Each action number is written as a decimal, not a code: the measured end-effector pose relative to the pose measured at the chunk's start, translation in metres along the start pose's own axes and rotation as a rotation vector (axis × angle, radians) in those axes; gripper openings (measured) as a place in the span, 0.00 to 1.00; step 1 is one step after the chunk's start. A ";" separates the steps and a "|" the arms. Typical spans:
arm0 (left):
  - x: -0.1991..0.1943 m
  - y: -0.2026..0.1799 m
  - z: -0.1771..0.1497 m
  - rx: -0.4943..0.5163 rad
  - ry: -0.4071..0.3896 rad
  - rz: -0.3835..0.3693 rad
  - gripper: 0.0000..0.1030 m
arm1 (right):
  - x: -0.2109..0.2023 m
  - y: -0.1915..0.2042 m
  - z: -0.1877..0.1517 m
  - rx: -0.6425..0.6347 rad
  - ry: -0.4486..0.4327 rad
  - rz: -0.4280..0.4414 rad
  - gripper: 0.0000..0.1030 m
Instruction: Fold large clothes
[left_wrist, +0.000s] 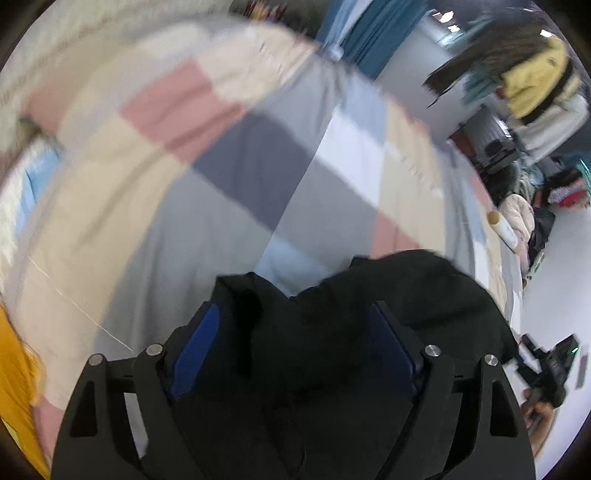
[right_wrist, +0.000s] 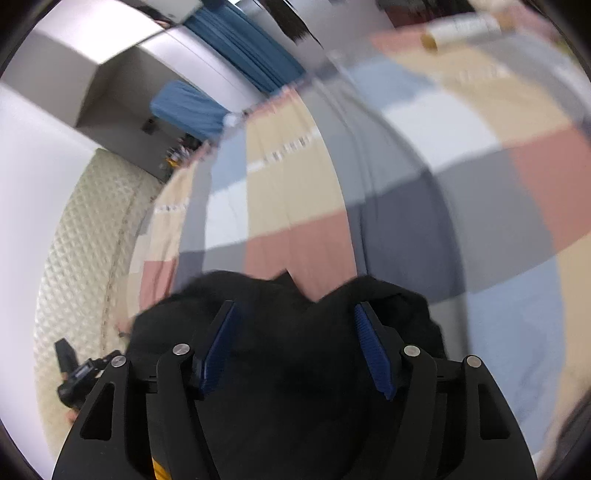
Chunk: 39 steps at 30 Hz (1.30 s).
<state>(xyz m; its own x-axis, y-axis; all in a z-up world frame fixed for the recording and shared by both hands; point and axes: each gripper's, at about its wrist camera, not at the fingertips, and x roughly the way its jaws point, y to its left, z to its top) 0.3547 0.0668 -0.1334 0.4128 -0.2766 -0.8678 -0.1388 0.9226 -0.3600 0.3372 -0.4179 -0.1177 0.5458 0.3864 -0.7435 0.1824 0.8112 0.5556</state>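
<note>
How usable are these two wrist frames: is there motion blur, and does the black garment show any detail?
Left wrist view: the patchwork bedspread is smeared by motion, while the left gripper stays sharp; the black garment reads as a featureless dark mass. Right wrist view: similar smear across the bedspread, strong fisheye bending, right gripper crisp, garment underexposed.

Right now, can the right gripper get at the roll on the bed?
Probably not directly. The right gripper has the black garment bunched between its spread fingers, and the roll lies far across the patchwork cover. Nothing lies between, but it must drop the garment first.
</note>
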 end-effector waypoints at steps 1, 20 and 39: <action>-0.013 -0.008 -0.002 0.033 -0.042 0.003 0.81 | -0.015 0.015 0.000 -0.043 -0.045 -0.034 0.64; 0.086 -0.125 -0.050 0.434 -0.220 0.102 0.81 | 0.126 0.104 -0.070 -0.442 -0.090 -0.190 0.78; 0.108 -0.105 -0.055 0.392 -0.205 0.101 0.82 | 0.155 0.084 -0.066 -0.433 -0.094 -0.177 0.79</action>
<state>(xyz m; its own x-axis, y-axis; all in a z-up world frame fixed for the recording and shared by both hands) 0.3645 -0.0747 -0.2081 0.5897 -0.1571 -0.7922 0.1473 0.9854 -0.0858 0.3827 -0.2606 -0.2105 0.6120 0.2003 -0.7650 -0.0675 0.9771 0.2018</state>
